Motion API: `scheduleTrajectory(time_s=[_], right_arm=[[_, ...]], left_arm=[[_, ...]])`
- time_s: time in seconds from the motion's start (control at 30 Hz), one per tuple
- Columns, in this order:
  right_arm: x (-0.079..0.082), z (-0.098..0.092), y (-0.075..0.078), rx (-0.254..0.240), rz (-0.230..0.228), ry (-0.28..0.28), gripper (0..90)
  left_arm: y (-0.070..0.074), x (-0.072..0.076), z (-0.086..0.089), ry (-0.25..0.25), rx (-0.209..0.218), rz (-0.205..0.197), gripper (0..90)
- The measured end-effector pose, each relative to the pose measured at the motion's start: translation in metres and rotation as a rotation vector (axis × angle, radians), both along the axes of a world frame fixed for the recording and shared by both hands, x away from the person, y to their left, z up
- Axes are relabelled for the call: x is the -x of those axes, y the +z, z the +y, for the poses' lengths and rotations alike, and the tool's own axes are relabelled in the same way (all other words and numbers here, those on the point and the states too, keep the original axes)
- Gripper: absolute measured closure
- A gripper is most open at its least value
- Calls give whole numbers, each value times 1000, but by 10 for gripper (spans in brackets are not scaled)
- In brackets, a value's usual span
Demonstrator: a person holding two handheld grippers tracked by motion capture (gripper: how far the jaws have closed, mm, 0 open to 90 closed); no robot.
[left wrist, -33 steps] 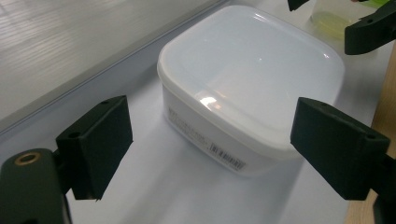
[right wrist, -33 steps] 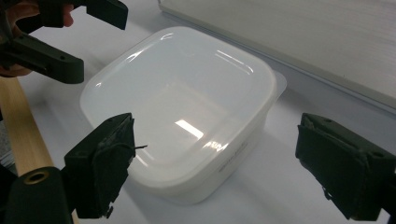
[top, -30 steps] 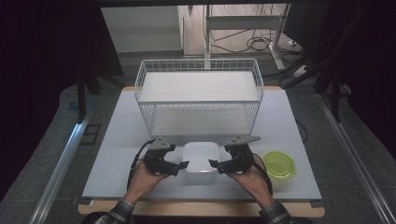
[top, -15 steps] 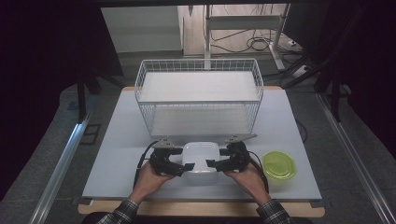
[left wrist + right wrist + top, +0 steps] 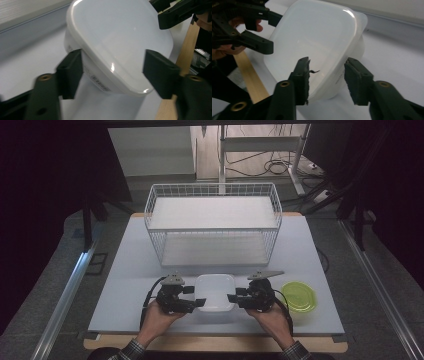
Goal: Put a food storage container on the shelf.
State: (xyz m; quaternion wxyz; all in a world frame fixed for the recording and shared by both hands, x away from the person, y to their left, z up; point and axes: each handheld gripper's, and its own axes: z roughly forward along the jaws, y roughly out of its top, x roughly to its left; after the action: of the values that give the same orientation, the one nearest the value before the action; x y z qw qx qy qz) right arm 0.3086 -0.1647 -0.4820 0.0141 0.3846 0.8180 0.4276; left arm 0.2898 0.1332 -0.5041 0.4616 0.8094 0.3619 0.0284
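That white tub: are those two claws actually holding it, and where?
Not clearly. Both grippers, left and right, have just been closing over the tub's opposite rims; a firm pinch can't be confirmed.

A pale grey table [image 5: 125, 285] with a wooden front edge carries everything. At its far half stands a white wire basket [image 5: 214, 222]. Near the front edge, in the middle, a white plastic container [image 5: 215, 291] sits upside down. Well to its right, a round green lid [image 5: 298, 296] lies flat on the table.
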Motion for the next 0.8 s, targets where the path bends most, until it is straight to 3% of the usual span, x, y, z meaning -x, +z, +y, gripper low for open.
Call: scheduleTrajectory(time_s=[0.1,0.2,0.37,0.47,0.63,0.8], right_arm=[[1,-6,0,-39,43,-16,636],[5,-5,3,-35,52,-45,677],[10,-3,7,-28,22,-66,769],[12,-3,7,-18,4,-77,791],[15,1,6,13,-41,-88,791],[17,2,10,4,-73,-91,791]], left_arm=[[2,4,4,13,10,-4,521],[6,9,8,40,24,10,601],[10,14,9,86,10,-20,741],[9,12,11,105,31,-1,757],[9,14,8,138,10,-14,781],[14,15,10,146,33,-24,783]])
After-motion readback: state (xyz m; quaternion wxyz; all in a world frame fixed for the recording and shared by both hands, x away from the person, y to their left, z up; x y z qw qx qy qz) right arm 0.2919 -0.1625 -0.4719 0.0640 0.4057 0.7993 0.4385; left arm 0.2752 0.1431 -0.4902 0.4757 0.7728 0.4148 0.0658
